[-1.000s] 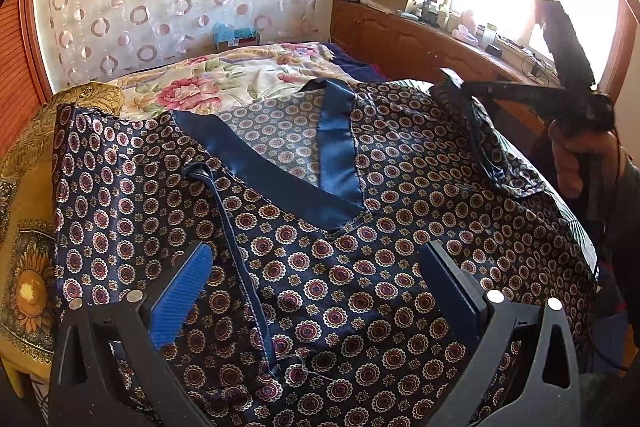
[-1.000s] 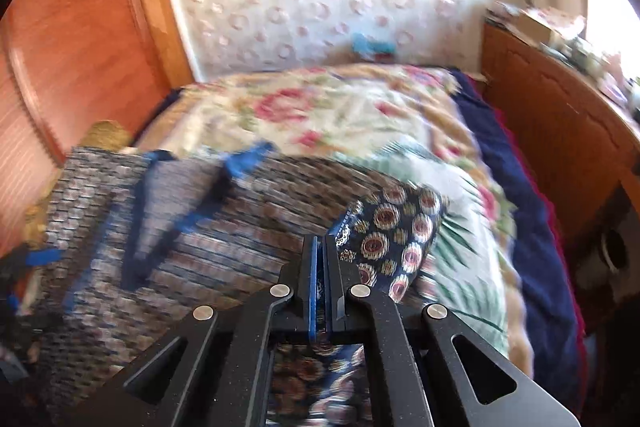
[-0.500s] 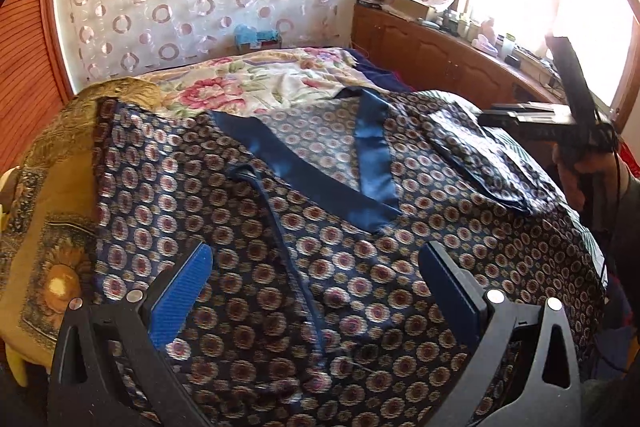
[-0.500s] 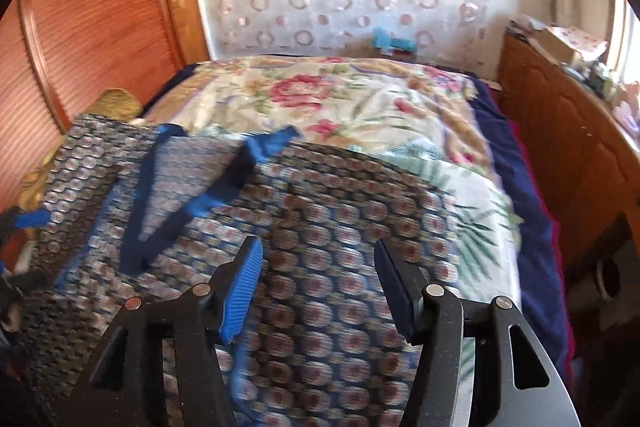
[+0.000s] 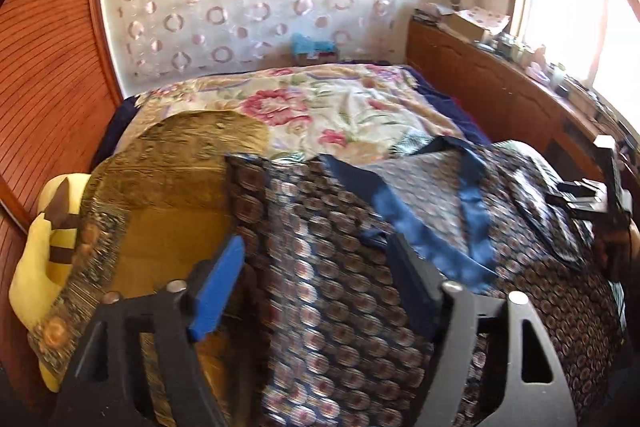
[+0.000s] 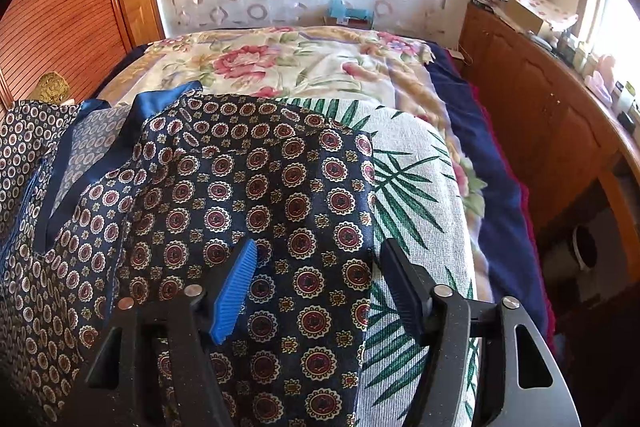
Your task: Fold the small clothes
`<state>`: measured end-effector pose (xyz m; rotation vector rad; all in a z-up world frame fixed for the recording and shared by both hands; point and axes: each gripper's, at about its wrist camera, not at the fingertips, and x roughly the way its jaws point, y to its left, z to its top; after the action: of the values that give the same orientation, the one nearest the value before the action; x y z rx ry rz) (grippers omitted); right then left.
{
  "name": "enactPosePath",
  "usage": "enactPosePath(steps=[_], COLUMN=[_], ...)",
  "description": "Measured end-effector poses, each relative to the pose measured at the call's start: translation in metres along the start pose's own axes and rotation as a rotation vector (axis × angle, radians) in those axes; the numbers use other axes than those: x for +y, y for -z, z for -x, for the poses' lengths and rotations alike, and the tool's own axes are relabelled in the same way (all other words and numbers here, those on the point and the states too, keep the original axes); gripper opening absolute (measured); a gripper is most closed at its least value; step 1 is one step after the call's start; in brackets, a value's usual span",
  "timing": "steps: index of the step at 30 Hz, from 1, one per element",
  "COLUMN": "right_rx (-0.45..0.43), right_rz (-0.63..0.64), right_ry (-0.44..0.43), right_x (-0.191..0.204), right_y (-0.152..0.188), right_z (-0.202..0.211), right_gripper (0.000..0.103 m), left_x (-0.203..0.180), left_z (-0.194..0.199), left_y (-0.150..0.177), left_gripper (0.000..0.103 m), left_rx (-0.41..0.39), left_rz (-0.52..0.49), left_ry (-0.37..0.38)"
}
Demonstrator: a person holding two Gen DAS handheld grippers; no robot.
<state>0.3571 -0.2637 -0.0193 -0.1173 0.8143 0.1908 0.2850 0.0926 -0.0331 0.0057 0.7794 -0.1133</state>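
Your left gripper (image 5: 316, 287) is spread wide and holds nothing; it hangs over the left edge of the shirt (image 5: 344, 291), beside the gold cloth (image 5: 172, 211). Your right gripper (image 6: 316, 287) is also wide apart and bare, low over the shirt's right edge (image 6: 256, 195), where the fabric meets the leaf-print cover (image 6: 416, 187). The shirt lies spread on the bed (image 6: 304, 63), its blue collar (image 5: 404, 219) facing the far end. A yellow toy (image 5: 40, 267) sits at the far left.
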Motion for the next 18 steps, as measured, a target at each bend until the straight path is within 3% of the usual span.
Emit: enactPosePath(steps=[3,7,12,15,17,18], right_rx=[-0.004,0.004,0.007,0.007,0.007,0.007], right_rz=[-0.007,0.003,0.006,0.003,0.004,0.004], right_ry=[-0.003,-0.008,-0.010,-0.009,-0.009,-0.009], right_x=[-0.005,-0.006,-0.009,-0.009,-0.009,-0.009], right_y=[0.001,0.006,0.006,0.006,0.006,0.007], right_z=[-0.001,-0.004,-0.003,-0.003,-0.003,-0.003], right_gripper=[0.073,0.081,0.084,0.085,0.085,0.085], left_x=[0.011,0.020,0.013,0.010,0.009,0.009], left_z=[-0.012,-0.030,-0.043,-0.051,-0.054,-0.052], left_y=[-0.007,-0.012,-0.012,-0.012,-0.011,-0.012], left_gripper=[0.058,0.058,0.058,0.041,0.022,0.007], left_rx=[0.031,0.079,0.105,0.131,0.140,0.132], left_rz=[0.017,0.042,0.004,-0.018,-0.038,-0.037], left_ry=[-0.026,-0.026,-0.044,-0.065,-0.082,-0.073])
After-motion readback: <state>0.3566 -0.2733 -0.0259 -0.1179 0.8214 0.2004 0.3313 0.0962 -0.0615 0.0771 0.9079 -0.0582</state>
